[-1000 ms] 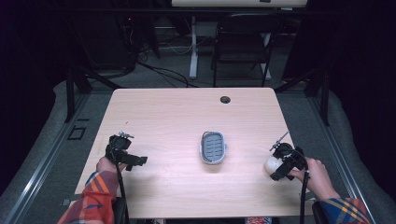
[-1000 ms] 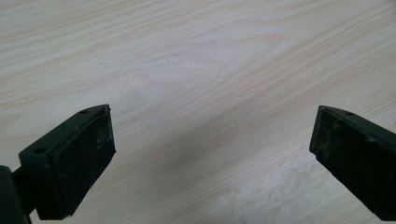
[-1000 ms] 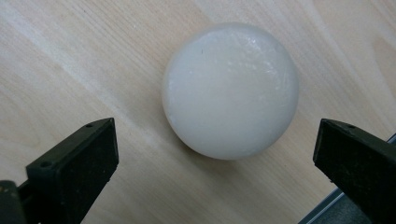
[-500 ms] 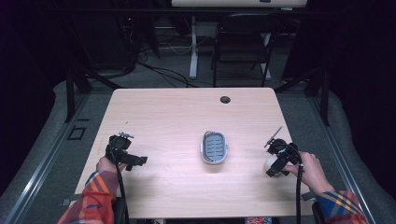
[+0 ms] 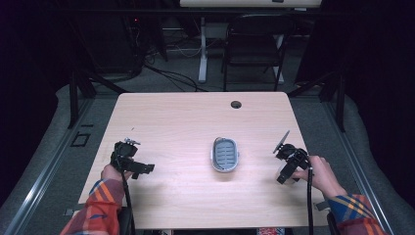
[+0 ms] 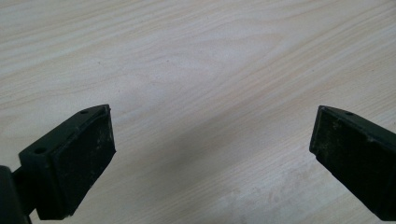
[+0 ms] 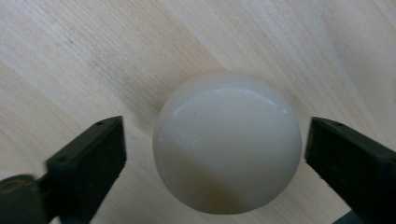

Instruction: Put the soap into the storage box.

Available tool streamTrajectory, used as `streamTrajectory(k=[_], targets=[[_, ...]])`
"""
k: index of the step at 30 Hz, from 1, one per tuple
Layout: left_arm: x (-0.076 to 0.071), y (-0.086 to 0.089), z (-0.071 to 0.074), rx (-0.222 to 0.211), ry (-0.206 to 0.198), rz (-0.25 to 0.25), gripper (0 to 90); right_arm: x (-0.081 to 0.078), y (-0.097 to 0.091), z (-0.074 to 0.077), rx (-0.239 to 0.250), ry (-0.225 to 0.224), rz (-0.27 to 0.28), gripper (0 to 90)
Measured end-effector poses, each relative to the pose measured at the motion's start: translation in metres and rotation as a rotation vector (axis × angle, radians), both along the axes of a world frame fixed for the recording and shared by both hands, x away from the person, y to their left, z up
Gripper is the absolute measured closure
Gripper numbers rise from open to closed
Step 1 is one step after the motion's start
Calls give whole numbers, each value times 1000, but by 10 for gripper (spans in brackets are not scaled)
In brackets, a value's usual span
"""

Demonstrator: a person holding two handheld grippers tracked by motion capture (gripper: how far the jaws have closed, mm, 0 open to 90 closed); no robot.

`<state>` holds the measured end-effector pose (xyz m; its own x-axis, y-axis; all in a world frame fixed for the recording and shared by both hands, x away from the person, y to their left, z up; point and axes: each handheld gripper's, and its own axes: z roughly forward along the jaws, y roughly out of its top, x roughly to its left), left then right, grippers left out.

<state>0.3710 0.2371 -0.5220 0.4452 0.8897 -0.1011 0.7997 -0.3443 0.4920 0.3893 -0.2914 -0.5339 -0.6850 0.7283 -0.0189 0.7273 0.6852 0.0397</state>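
On the wooden counter [image 5: 186,122], a grey oval dish [image 5: 225,154] with a ribbed inside was seen lying flat near the middle, well apart from both grippers.

The right gripper [image 5: 288,169] was seen at the counter's right edge, held in the person's right hand [image 5: 318,174], w/ a grey three-cornered plate sticking up from its top. In the right gripper view, a smooth white rounded object [image 7: 227,142] was seen resting on the wood, placed between the two black jaws. The jaws had just been closing in, but a narrow strip of wood was still visible on each side betw. pad and object, so no clamping was shown: jaws apart, object bracketed but not pressed. The left pad [image 7: 88,161] was seen slightly farther from the object than the right one. In the high view the white object [image 5: 283,172] was mostly hidden under the gripper, w/ just a pale bit visible.

The left gripper [image 5: 128,161] was seen at the counter's left side, held in the left hand [image 5: 115,174]; a plaid sleeve [image 5: 95,210] was seen coming in from the bottom. In the left gripper view, its jaws were spread wide apart above bare wood, w/ nothing betw. them.
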Motion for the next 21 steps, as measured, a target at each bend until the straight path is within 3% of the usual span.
streamTrajectory(k=[3,8,9,13,15,17,21], targets=[[0,0,0,-1,2,-1,1,1,1,0,-2,8,-1,134],[0,0,0,-2,4,-2,1,5,1,-1,-16,18,4,148],[0,0,0,-2,6,-2,1,4,2,-3,0,24,-24,152],[0,0,0,-1,6,-4,1,8,1,-3,-29,52,-3,183],[0,0,0,-1,9,-4,1,5,2,-8,14,28,-53,197],[0,0,0,-1,9,-4,1,10,1,-4,-36,72,-12,209],[0,0,0,-1,8,-3,1,10,2,-5,-49,70,-16,234]])
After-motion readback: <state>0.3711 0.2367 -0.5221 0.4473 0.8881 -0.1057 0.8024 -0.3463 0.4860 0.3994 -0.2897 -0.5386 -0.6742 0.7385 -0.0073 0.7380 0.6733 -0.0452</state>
